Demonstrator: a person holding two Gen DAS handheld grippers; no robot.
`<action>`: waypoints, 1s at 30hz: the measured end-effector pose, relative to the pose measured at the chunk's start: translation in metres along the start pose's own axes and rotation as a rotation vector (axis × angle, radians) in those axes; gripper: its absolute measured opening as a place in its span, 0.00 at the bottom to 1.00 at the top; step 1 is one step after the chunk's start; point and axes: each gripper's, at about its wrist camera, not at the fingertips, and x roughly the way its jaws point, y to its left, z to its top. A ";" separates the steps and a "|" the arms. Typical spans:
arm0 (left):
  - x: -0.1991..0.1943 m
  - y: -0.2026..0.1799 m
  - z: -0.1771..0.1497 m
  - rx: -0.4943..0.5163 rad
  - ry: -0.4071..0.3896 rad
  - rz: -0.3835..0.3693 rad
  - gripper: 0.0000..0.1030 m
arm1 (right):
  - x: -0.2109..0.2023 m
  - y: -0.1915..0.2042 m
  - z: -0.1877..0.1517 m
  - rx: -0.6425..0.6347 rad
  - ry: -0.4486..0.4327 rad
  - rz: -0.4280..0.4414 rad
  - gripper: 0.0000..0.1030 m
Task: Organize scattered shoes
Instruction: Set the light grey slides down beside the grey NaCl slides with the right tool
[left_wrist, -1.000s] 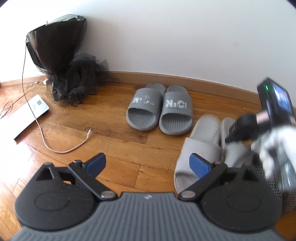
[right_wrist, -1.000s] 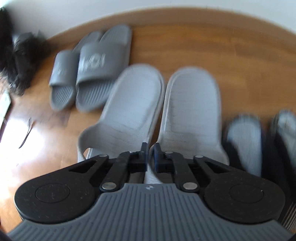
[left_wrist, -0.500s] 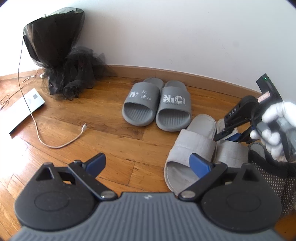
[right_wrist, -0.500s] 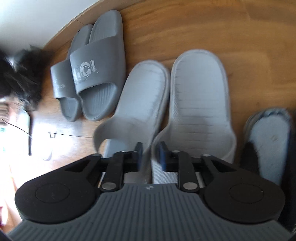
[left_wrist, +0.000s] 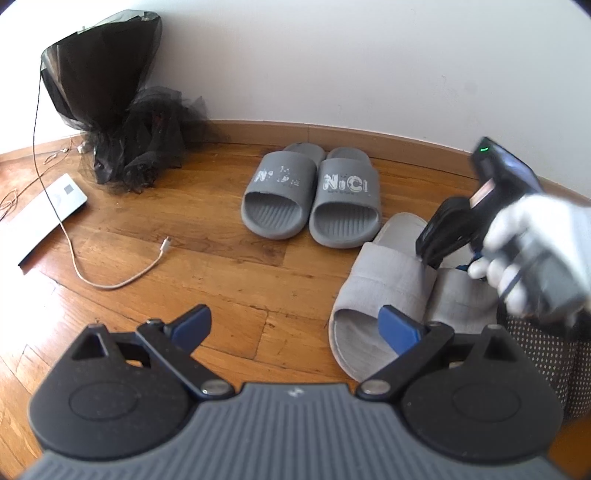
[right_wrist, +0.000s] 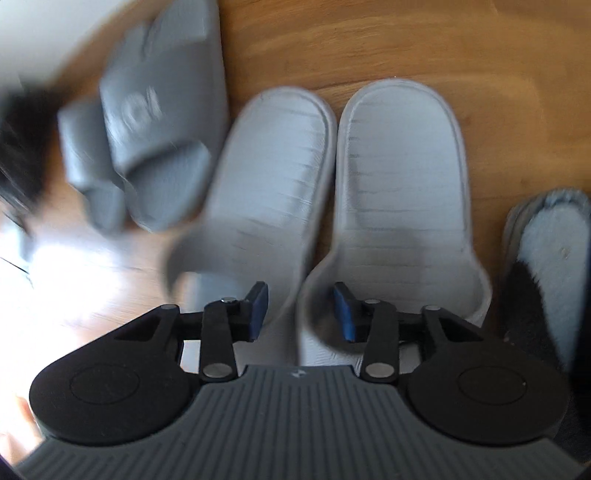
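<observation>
- Dark grey slides (left_wrist: 312, 195): pair, side by side, toes at the floor's far edge by the skirting board; judged already sorted.
- Light grey slippers (right_wrist: 332, 192): pair, close together, just beside the slides and nearer the floor's middle; apparently being lined up into the same row.
- Right gripper (right_wrist: 300, 314): pointed down over the slippers' straps; fingers (right_wrist: 258, 310) closing with a gap left, the adjoining strap edges between them, pads not seen pressing; probably placed there to catch both slippers at once.
- Left gripper (left_wrist: 295, 325): fingers spread wide, nothing held, above bare floor; likely kept back to leave room.
- Fleecy slipper with dark trim (right_wrist: 546, 258): right of the light pair, untouched.
- Black tulle bundle (left_wrist: 110, 110), white cable (left_wrist: 110, 273): left side of the floor, no part of the task.
</observation>
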 end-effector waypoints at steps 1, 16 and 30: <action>0.000 0.000 -0.001 -0.002 0.000 -0.002 0.95 | 0.000 0.008 -0.003 -0.037 -0.010 -0.028 0.20; -0.004 0.000 -0.001 -0.013 0.006 0.006 0.95 | -0.047 -0.037 0.067 -0.021 -0.202 0.015 0.12; -0.016 -0.022 -0.003 0.020 -0.011 -0.045 0.95 | -0.013 -0.036 0.159 -0.063 -0.179 -0.013 0.04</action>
